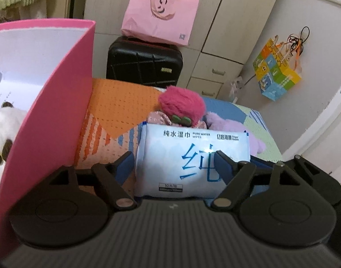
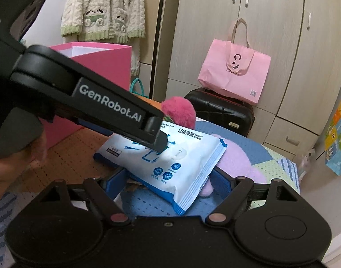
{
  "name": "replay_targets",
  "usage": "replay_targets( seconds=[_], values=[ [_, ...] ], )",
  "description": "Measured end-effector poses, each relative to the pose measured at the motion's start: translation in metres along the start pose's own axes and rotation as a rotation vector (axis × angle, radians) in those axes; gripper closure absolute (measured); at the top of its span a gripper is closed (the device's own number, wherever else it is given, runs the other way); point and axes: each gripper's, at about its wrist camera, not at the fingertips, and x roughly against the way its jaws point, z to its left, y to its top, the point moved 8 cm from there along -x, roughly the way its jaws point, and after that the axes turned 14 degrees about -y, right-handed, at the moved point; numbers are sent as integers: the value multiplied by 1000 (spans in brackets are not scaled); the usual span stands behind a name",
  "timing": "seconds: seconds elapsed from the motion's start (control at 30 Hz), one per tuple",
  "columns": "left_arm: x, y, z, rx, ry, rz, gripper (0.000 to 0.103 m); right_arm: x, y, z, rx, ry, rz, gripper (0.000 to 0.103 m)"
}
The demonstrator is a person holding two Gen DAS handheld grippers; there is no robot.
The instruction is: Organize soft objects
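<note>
A white and blue pack of wet wipes [image 1: 181, 156] [image 2: 170, 163] lies on the patterned mat, partly on a lilac plush [image 2: 235, 158] [image 1: 226, 122]. My left gripper [image 1: 173, 165] is open, its fingers on either side of the pack's near end; a thin gap shows at the left pad. In the right wrist view one of its fingers [image 2: 156, 138] reaches in from the left over the pack's top. My right gripper [image 2: 169, 179] is open around the pack's near corner. A hot-pink furry plush [image 1: 181, 105] [image 2: 179, 109] sits just behind the pack.
An open pink box [image 1: 54, 102] [image 2: 108, 62] stands at the left with a white panda plush [image 1: 3, 134] inside. A black suitcase [image 1: 146, 62] with a pink tote bag [image 1: 161, 13] stands behind the mat, against wardrobes. A person's hand [image 2: 36, 147] holds the left gripper.
</note>
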Motion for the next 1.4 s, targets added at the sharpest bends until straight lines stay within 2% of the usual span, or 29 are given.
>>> replay_targets(
  seconds=[0.17, 0.3, 0.4, 0.47, 0.87, 1.4],
  values=[
    [-2, -3, -1, 18, -36, 30, 25, -2, 2, 1, 22, -22, -3, 20],
    [-2, -6, -6, -20, -51, 42, 34, -1, 2, 3, 21, -32, 4, 24],
    [1, -7, -9, -7, -77, 49, 43, -1, 1, 1, 17, -51, 9, 34],
    [4, -6, -14, -35, -68, 42, 46, 1, 0, -2, -3, -52, 10, 37],
    [26, -16, -35, -131, -41, 31, 46, 19, -4, -5, -96, -34, 18, 38],
    [63, -47, -50, -146, -72, 52, 46, 64, -19, 4, -190, 5, 14, 32]
  ],
)
